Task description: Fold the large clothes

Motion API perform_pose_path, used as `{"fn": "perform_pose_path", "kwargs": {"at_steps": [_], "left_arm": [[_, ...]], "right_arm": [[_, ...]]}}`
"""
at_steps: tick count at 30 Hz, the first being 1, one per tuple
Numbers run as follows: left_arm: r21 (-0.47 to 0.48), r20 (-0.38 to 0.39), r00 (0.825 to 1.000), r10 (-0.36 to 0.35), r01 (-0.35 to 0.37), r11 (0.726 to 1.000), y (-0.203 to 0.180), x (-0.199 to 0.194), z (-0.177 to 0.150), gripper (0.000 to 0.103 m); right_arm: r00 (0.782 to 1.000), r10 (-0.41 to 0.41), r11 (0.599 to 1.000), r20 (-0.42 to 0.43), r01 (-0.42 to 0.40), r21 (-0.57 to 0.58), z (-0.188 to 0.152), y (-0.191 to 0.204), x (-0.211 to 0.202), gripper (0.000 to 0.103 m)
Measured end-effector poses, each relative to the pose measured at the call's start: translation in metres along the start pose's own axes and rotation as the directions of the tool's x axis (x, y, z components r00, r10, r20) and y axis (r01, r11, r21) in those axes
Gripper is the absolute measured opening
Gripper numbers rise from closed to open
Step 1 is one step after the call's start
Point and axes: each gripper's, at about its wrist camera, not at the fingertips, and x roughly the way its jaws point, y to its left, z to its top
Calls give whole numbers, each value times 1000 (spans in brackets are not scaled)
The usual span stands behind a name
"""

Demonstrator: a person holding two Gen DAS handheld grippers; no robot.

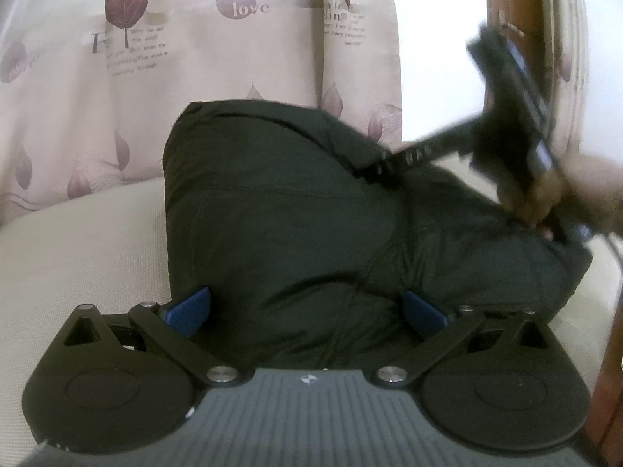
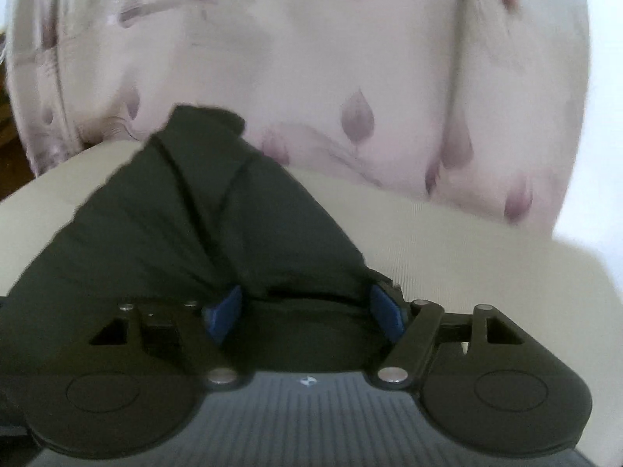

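A large dark padded garment (image 1: 296,225) lies bunched on a cream cushioned surface (image 1: 78,257). My left gripper (image 1: 307,311) is open, its blue pads (image 1: 190,309) wide apart with the garment's near edge between them. My right gripper (image 2: 307,311) is open too, its blue pads (image 2: 383,313) spread around a thick fold of the same garment (image 2: 202,225). In the left wrist view the right gripper's body (image 1: 506,116) and the hand holding it (image 1: 545,194) appear blurred at the garment's right side.
A pale curtain (image 1: 194,39) with purple leaf prints hangs behind the cushion and also shows in the right wrist view (image 2: 311,58). A brown wooden frame (image 1: 607,350) runs along the right edge.
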Motion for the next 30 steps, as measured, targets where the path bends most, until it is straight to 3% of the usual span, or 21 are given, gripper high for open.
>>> {"fn": "perform_pose_path", "kwargs": {"at_steps": [1,2,3,5,8,10,12,14,15,17,23,25,27,28,30], "left_arm": [[-11,6,1000,-6,6,1000,2,-2,0,103],[-32,9,1000,-12,12,999,5,-4,0,103],[-61,21,1000,-23,24,998,10,-7,0,103],[-136,41,999,-32,37,990,21,-15,0,103],[-233,108,993,-56,80,969,37,-32,3,100],[-175,169,983,-67,97,980,32,-44,12,96],[-69,210,967,-146,164,984,18,-49,21,90],[-2,220,944,-247,254,967,4,-48,26,76],[20,217,927,-307,310,951,-3,-44,27,72],[54,172,898,-406,403,914,-19,-32,29,50],[120,110,825,-555,543,831,-62,11,24,37],[122,62,811,-582,573,811,-69,29,20,36],[60,12,800,-600,599,799,-73,51,13,32],[23,6,800,-600,599,800,-70,61,10,32],[-36,-1,807,-591,591,806,-64,74,7,22]], "right_arm": [[1000,-1,999,-12,1,43,0,0,15,87],[1000,-3,997,-20,4,79,-1,-5,28,99],[999,10,992,-32,-6,124,-3,-10,42,103],[997,67,972,-25,-59,228,-6,-20,69,103],[998,54,972,-17,-49,230,-8,-12,96,103],[998,61,970,-18,-55,237,-3,-9,113,103],[997,68,970,-22,-61,236,-1,-9,116,103],[996,78,970,-31,-69,234,2,-7,119,103],[996,86,970,-38,-75,232,3,-8,120,103],[994,100,970,-52,-85,226,6,-12,120,103],[984,143,975,-106,-122,184,24,-31,163,103],[979,161,975,-126,-138,173,33,-40,187,103],[976,168,977,-141,-146,153,41,-51,210,103],[974,168,979,-149,-147,143,46,-54,220,103],[973,167,981,-160,-148,126,57,-65,242,103]]}}
